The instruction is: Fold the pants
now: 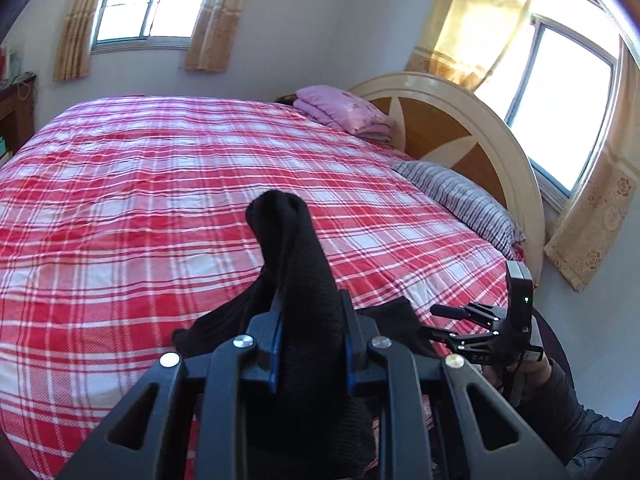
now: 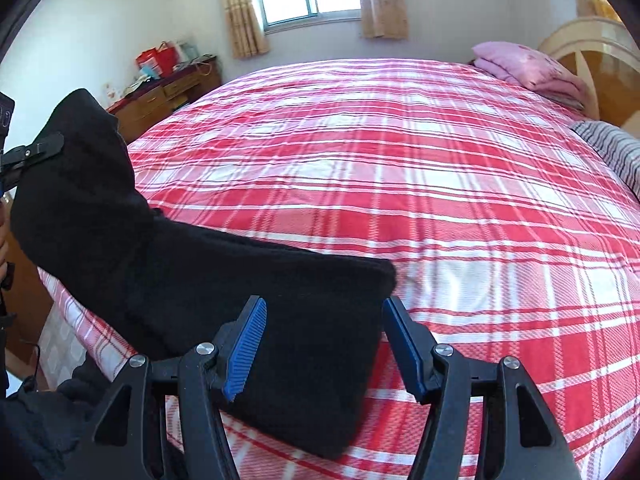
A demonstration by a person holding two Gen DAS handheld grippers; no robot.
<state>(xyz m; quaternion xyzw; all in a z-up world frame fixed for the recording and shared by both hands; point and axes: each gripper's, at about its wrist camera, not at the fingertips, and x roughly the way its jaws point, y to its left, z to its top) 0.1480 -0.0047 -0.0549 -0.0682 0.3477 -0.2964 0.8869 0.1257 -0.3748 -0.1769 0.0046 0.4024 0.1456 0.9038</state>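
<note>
The black pants (image 1: 298, 280) are bunched between the fingers of my left gripper (image 1: 310, 320), which is shut on them and holds them above the bed. In the right wrist view the pants (image 2: 224, 296) hang from the left gripper (image 2: 36, 152) at the far left and drape down onto the near bed edge. My right gripper (image 2: 324, 336) is open, its blue pads (image 2: 246, 348) on either side of the pants' lower end without touching it. The right gripper also shows in the left wrist view (image 1: 452, 316) at the right.
The bed has a red and white plaid cover (image 2: 440, 184). A folded pink blanket (image 2: 528, 68) and a striped pillow (image 1: 464, 200) lie by the cream headboard (image 1: 460, 120). A wooden dresser (image 2: 164, 100) stands at the far left wall.
</note>
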